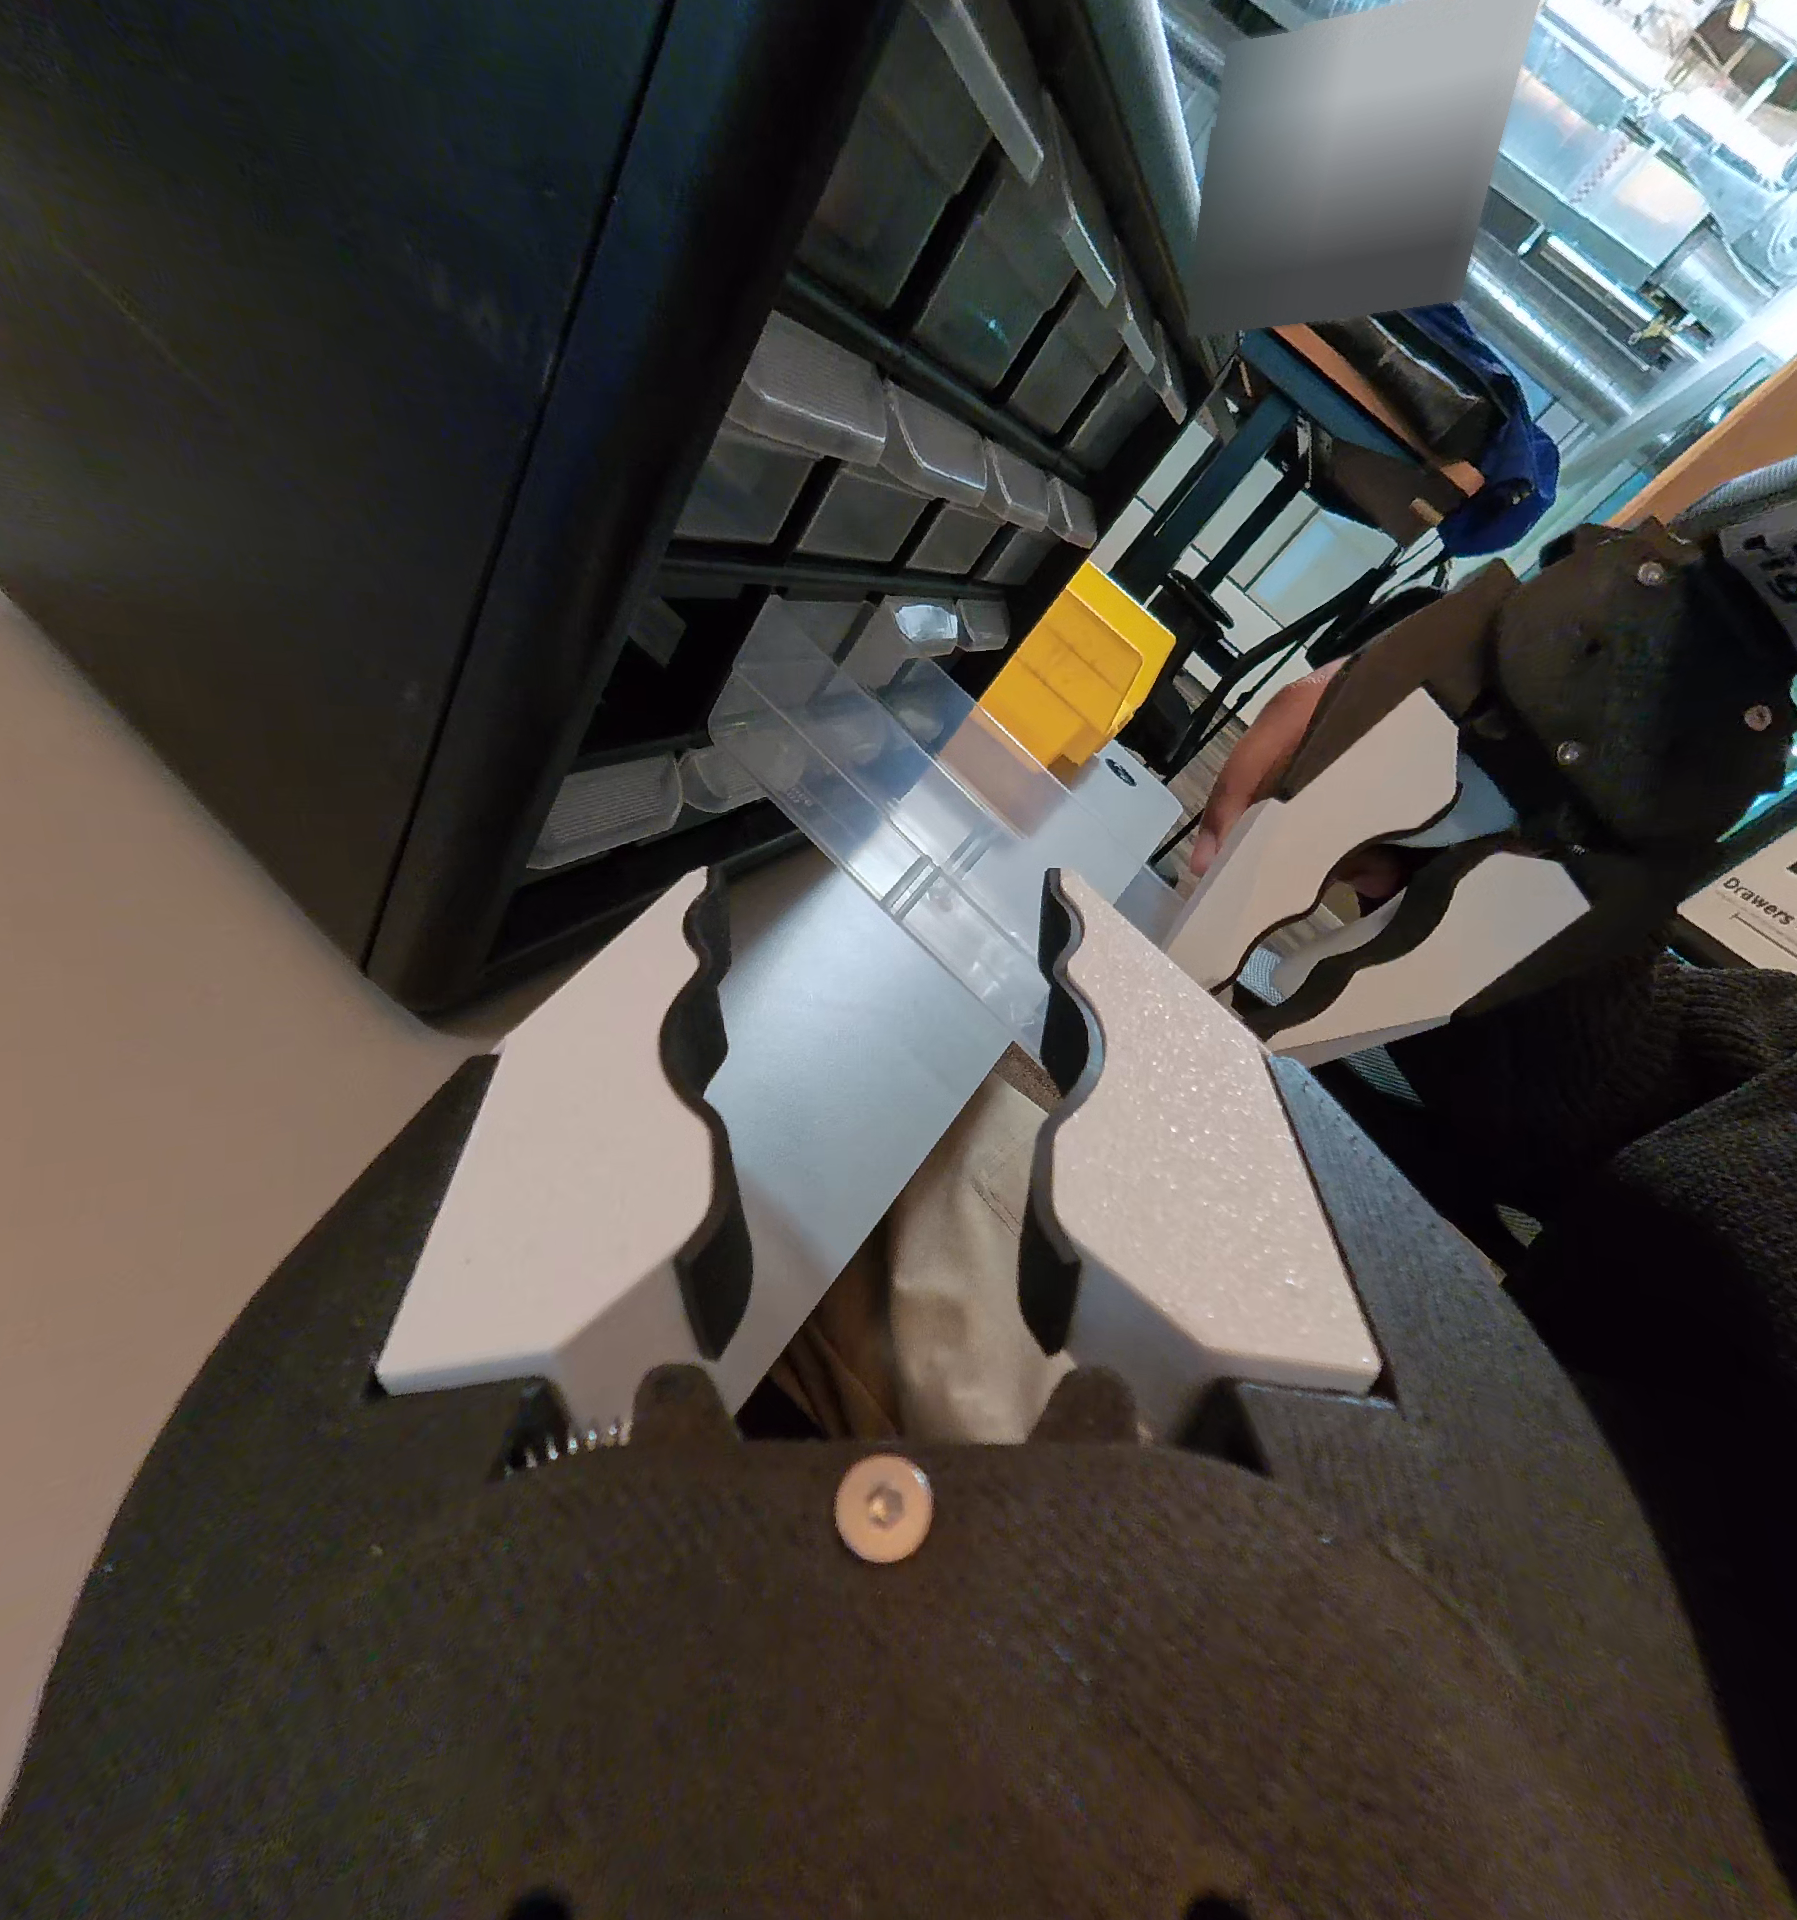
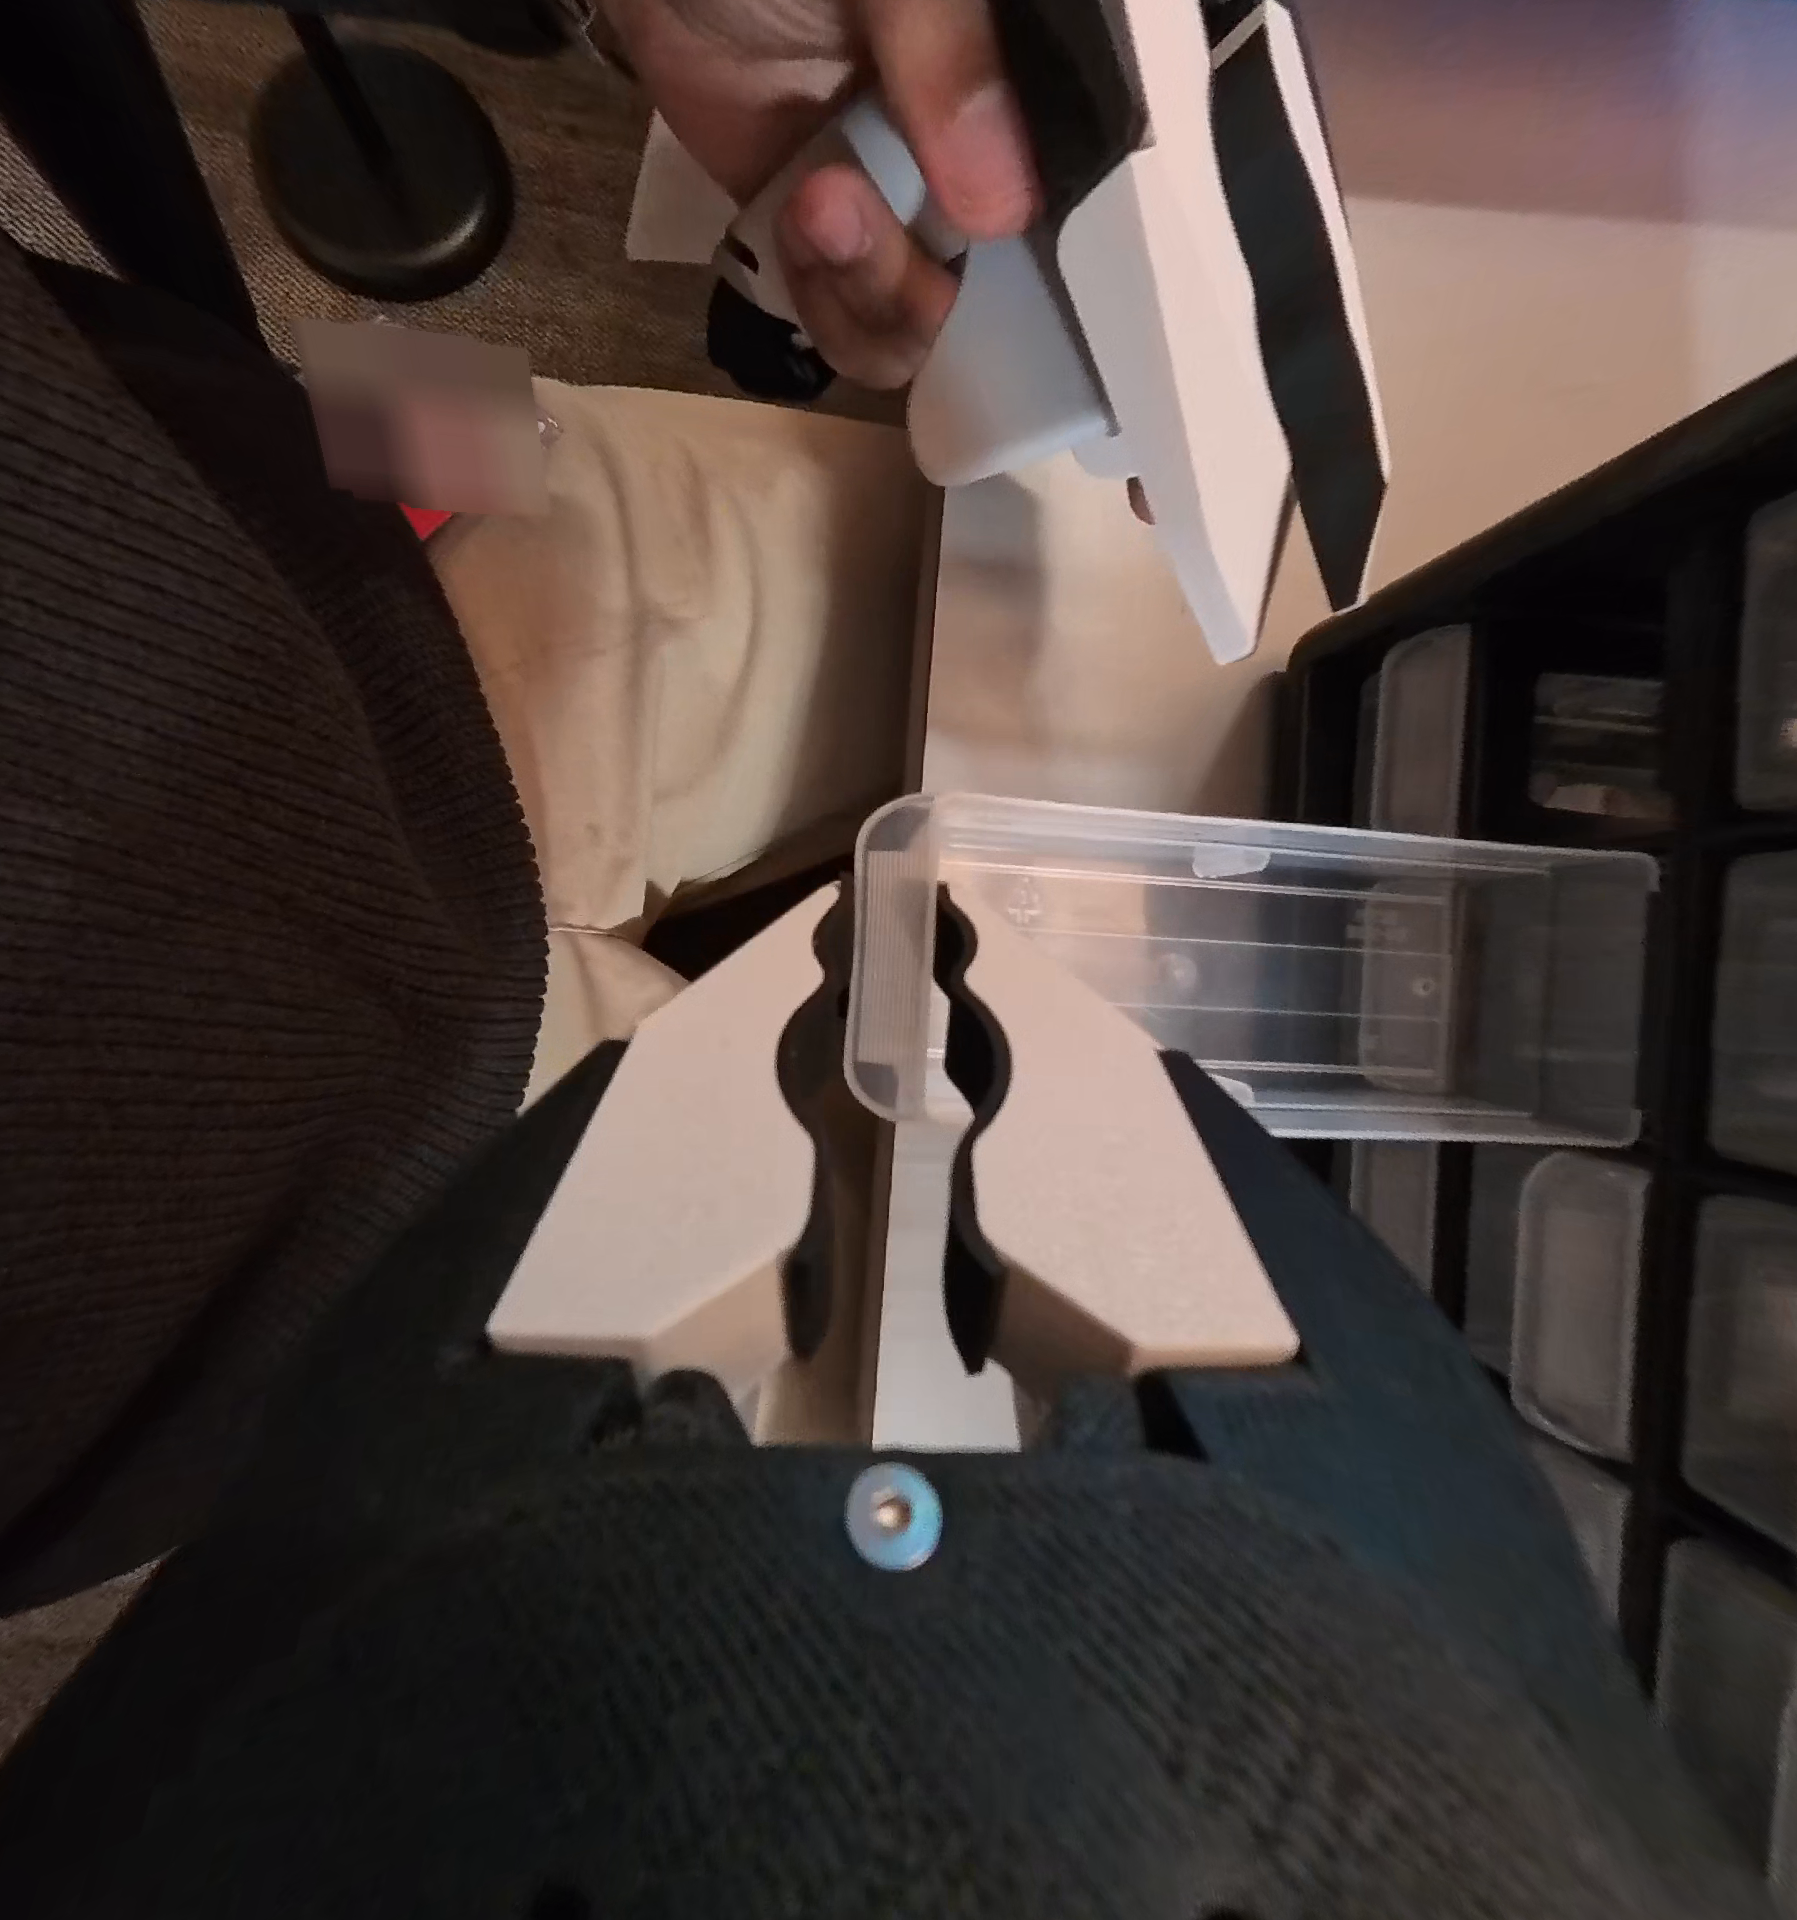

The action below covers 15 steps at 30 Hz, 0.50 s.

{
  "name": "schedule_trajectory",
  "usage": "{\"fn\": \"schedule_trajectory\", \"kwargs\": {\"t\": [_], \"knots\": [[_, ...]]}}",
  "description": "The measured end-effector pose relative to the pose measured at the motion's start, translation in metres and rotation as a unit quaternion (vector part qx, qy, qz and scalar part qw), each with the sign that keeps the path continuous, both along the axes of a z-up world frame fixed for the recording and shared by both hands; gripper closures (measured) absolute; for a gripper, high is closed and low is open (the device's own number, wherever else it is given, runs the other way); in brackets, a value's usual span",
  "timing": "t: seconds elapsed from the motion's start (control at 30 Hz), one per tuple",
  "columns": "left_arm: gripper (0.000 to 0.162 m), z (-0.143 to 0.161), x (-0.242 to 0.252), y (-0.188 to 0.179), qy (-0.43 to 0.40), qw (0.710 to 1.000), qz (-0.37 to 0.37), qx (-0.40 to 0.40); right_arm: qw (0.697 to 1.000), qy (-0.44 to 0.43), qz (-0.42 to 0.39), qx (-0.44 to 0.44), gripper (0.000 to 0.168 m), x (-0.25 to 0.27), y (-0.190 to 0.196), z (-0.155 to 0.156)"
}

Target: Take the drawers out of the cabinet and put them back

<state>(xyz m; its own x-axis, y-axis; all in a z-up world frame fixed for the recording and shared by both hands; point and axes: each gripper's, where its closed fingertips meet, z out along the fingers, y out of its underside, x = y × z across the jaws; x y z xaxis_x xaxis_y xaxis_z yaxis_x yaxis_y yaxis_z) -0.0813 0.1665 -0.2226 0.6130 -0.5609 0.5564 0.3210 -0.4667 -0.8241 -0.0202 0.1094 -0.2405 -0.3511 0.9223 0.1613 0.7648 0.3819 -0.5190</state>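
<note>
A black cabinet [image 1: 302, 416] with rows of clear drawers stands on a pale table [image 1: 94, 1039]. One clear drawer [image 2: 1289, 977] is pulled almost fully out, its back end level with the cabinet face [image 2: 1600, 488]. My right gripper [image 2: 892, 914] is shut on that drawer's ribbed front handle. The same drawer [image 1: 873, 790] shows in the left wrist view, slanting out of a lower row. My left gripper [image 1: 883, 894] is open and empty, just in front of the drawer near the table edge. The right gripper [image 1: 1320, 925] also appears there at the right.
A yellow box [image 1: 1081, 665] sits past the cabinet's far end. A printed sheet [image 1: 1787, 904] lies at the right. A person's hand [image 2: 873, 239] holds the left gripper [image 2: 1289, 613] above the drawer. A dark knit sleeve [image 2: 198, 831] fills the left.
</note>
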Motion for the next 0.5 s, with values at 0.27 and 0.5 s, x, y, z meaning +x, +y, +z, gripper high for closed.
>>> {"fn": "schedule_trajectory", "kwargs": {"t": [0.27, 0.5], "knots": [[0.103, 0.0, 0.0, 0.0, 0.0, 1.0, 0.0, -0.001, 1.0, -0.005, -0.002, 0.026, 0.155, -0.001, 0.0, -0.004], [0.103, 0.001, -0.001, -0.001, -0.001, 1.0, 0.0, 0.0, 0.998, -0.018, 0.0, 0.055, 0.155, -0.003, 0.002, -0.016]]}}
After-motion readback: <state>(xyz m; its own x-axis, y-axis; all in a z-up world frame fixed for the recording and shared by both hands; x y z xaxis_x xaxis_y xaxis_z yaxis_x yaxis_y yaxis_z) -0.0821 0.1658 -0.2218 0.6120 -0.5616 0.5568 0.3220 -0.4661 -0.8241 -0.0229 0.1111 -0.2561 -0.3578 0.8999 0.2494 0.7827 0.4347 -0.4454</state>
